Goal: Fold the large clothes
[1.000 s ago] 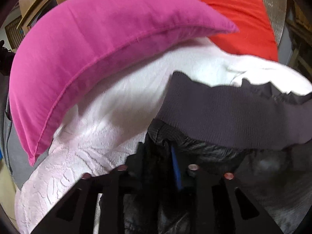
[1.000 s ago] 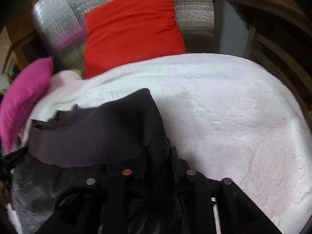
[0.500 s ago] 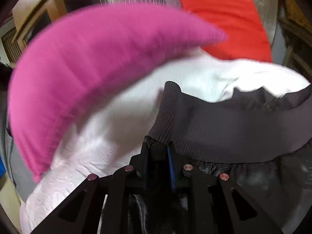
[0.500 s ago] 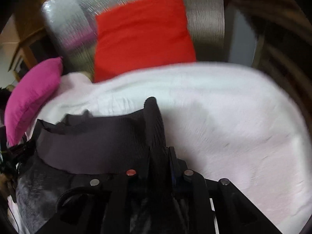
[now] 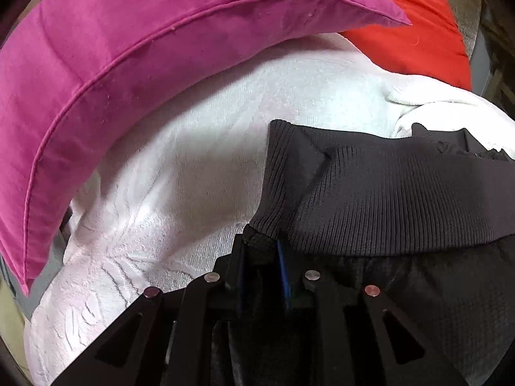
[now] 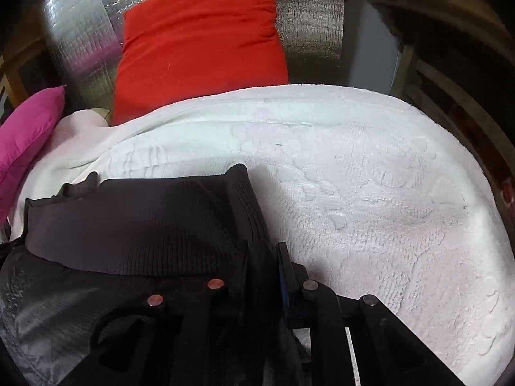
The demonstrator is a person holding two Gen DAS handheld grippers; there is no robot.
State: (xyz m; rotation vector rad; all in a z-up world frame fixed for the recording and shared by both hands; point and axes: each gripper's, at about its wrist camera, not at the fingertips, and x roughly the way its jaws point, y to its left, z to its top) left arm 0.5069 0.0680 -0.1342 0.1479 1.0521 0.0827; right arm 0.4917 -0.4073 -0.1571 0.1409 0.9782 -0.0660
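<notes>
A dark jacket with a ribbed knit hem [image 5: 402, 193] lies over a white textured blanket [image 5: 199, 173]. My left gripper [image 5: 262, 251] is shut on the jacket's left hem corner. My right gripper [image 6: 265, 254] is shut on the jacket's right hem corner [image 6: 180, 222]. The ribbed band stretches between both grippers, its corners folded up. The shiny jacket body [image 6: 42, 305] hangs below the band.
A magenta pillow [image 5: 135, 64] lies close at the left and a red pillow [image 6: 199, 41] leans on silver foil [image 6: 309, 9] at the back. The white blanket [image 6: 386, 193] spreads to the right. Wooden furniture [image 6: 450, 90] stands at far right.
Both grippers, still holding the hem, have moved forward and down toward the blanket; the magenta pillow looms closer in the left view.
</notes>
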